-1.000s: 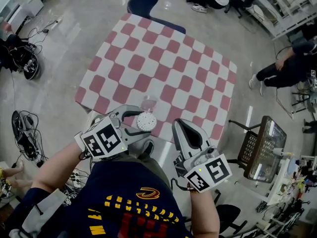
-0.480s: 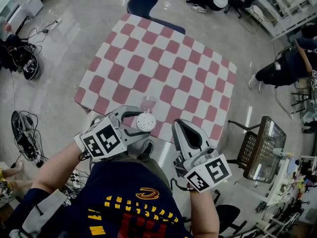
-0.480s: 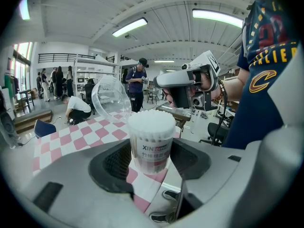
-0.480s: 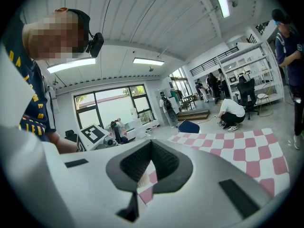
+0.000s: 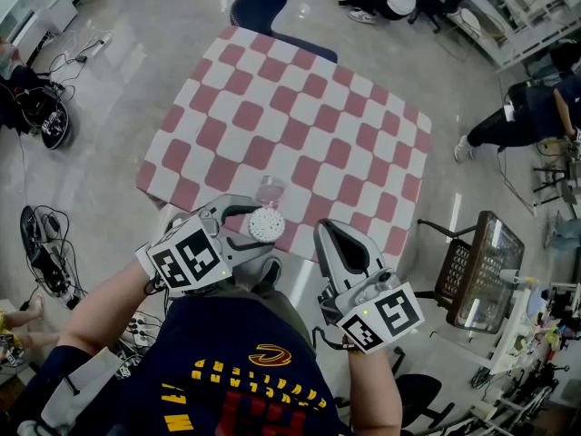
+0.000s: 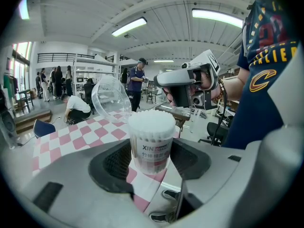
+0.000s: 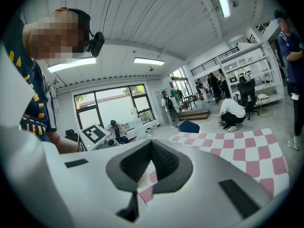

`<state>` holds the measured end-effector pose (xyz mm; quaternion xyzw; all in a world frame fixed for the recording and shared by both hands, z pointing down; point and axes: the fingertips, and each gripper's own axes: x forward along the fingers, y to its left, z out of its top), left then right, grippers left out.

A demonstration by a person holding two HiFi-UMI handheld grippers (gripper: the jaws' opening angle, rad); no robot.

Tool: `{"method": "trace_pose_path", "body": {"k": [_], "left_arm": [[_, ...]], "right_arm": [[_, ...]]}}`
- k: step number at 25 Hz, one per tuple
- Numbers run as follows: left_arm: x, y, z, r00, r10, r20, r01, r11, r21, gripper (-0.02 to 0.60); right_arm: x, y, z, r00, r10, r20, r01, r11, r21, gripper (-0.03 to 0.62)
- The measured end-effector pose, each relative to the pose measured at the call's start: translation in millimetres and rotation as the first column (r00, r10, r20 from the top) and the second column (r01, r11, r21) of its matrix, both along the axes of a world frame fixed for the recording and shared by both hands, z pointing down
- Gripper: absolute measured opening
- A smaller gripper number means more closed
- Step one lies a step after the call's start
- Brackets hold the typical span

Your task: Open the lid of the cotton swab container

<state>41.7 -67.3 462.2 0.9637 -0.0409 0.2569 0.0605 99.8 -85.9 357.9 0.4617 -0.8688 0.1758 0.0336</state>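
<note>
My left gripper (image 5: 257,218) is shut on the cotton swab container (image 5: 268,222), a clear round tub packed with white swabs, held upright at the near edge of the checkered table (image 5: 300,107). In the left gripper view the container (image 6: 152,139) sits between both pads, and its clear lid (image 6: 110,97) hangs open behind it, tipped back. The lid (image 5: 270,189) also shows in the head view just beyond the tub. My right gripper (image 5: 338,243) is shut on nothing, to the right of the container and apart from it; its own view shows the jaws (image 7: 151,156) meeting.
A dark chair (image 5: 259,3) stands at the table's far side. A black mesh cart (image 5: 477,275) is to the right of the table. Cables (image 5: 41,243) lie on the floor at the left. People sit and stand at the room's edges.
</note>
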Motion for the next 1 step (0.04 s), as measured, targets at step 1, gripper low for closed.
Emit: {"method": "trace_pose_path", "body": {"k": [1], "left_arm": [[0.1, 0.5, -0.4, 1.0, 0.001, 0.0, -0.001, 1.0, -0.001, 0.252]], "right_arm": [[0.1, 0.5, -0.7, 1.0, 0.0, 0.0, 0.0, 1.0, 0.0, 0.011]]}}
